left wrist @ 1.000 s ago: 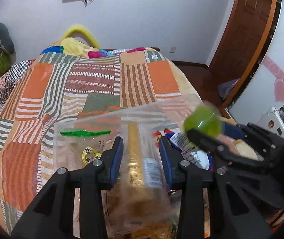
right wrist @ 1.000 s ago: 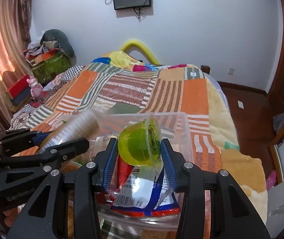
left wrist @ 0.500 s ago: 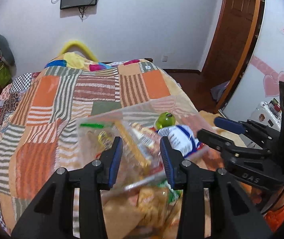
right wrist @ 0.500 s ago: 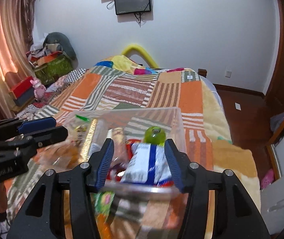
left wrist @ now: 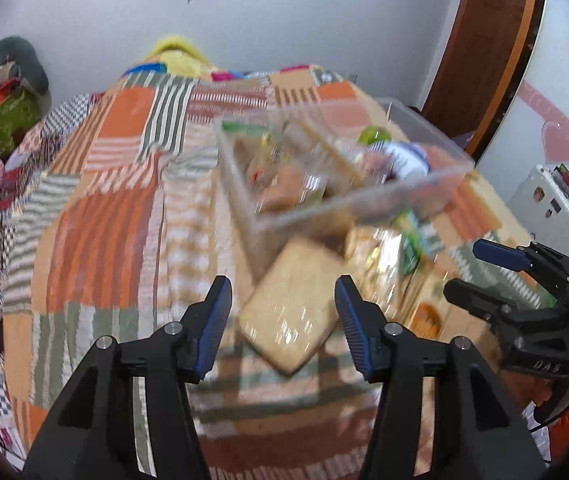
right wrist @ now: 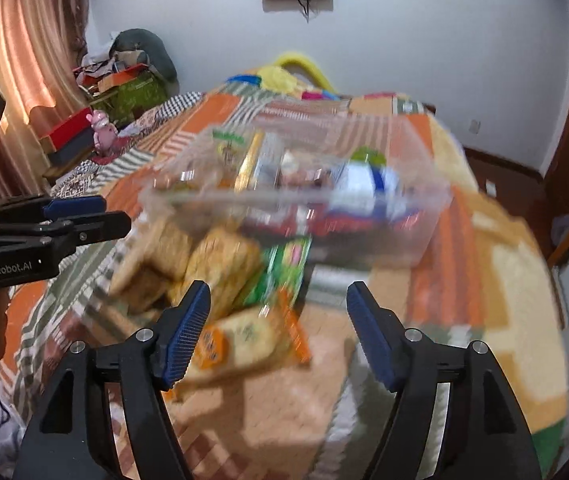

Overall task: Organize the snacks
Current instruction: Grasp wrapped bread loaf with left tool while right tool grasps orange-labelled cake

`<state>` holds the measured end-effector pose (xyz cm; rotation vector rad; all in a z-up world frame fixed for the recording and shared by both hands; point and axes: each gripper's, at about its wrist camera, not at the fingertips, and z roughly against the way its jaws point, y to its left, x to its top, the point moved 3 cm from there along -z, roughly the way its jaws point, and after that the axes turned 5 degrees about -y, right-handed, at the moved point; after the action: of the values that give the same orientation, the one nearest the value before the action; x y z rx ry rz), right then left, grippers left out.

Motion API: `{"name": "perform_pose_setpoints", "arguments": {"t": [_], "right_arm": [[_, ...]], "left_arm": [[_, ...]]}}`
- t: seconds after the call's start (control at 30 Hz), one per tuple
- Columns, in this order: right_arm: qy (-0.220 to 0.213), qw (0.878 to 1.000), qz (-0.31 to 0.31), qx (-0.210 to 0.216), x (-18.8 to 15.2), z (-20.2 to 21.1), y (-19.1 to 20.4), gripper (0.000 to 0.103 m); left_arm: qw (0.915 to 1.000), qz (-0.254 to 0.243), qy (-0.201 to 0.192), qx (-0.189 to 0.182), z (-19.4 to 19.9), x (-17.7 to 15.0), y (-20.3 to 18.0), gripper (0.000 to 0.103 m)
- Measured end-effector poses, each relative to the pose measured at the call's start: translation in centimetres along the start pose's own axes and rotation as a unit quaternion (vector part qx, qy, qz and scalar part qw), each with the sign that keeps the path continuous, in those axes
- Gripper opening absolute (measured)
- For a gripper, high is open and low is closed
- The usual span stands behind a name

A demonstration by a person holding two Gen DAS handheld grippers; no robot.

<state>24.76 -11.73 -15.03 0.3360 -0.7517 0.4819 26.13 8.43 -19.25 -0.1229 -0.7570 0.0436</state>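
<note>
**Both hand-held grippers empty above the loose snack pile; bin partly filled**

The left hand-held gripper is spread wide and holds nothing; a tan flat packet lies on the bedspread below the gap between its fingers, untouched. The right hand-held gripper is likewise wide open and empty, poised over an orange-and-cream packet.

The clear plastic bin sits on the bed beyond the pile. It already contains a green jelly cup, a blue-and-white packet and a gold-wrapped stick. The loose packets, a green one among them, lie just beside the bin's near wall.

Judgement: open jaws over the pile suit choosing the next snack, and the short reach to the bin keeps transfers brief. Frames are motion-blurred; labels unreadable.
</note>
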Motion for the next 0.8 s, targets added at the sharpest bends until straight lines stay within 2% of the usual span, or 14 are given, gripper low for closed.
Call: {"name": "perform_pose_setpoints", "arguments": {"t": [0.13,0.2,0.37,0.43,0.5,0.67,0.8], "right_arm": [[0.022,0.999,-0.033,0.008,-1.4,-1.1,0.2,0.068],[0.029,0.999,-0.037,0.014,-1.8,-1.3,0.6,0.073],[0.043,0.998,-0.043,0.020,-1.7,-2.5,1.6,0.083],[0.054,0.997,-0.043,0.034,-1.9,-3.2,2.1,0.084],[0.053,0.998,-0.027,0.026,-2.2,-3.3,2.6,0.084],[0.057,0.998,-0.005,0.034,-2.5,-2.9,2.5,0.083],[0.056,0.998,-0.002,0.025,-3.3,-1.7,0.9,0.082]], "left_arm": [[0.9997,0.002,0.018,-0.019,-0.5,-2.3,0.3,0.058],[0.9997,-0.007,0.019,-0.017,-0.9,-2.8,0.2,0.060],[0.9996,-0.007,0.004,-0.028,-2.1,-2.2,0.2,0.066],[0.9994,-0.005,0.000,-0.035,-2.8,-1.6,0.2,0.066],[0.9990,-0.006,0.001,-0.045,-3.5,-1.3,0.0,0.068],[0.9991,-0.029,0.003,-0.031,-3.8,-1.2,-0.9,0.067],[0.9992,-0.030,0.010,-0.022,-3.0,-1.8,-0.7,0.057]]}}
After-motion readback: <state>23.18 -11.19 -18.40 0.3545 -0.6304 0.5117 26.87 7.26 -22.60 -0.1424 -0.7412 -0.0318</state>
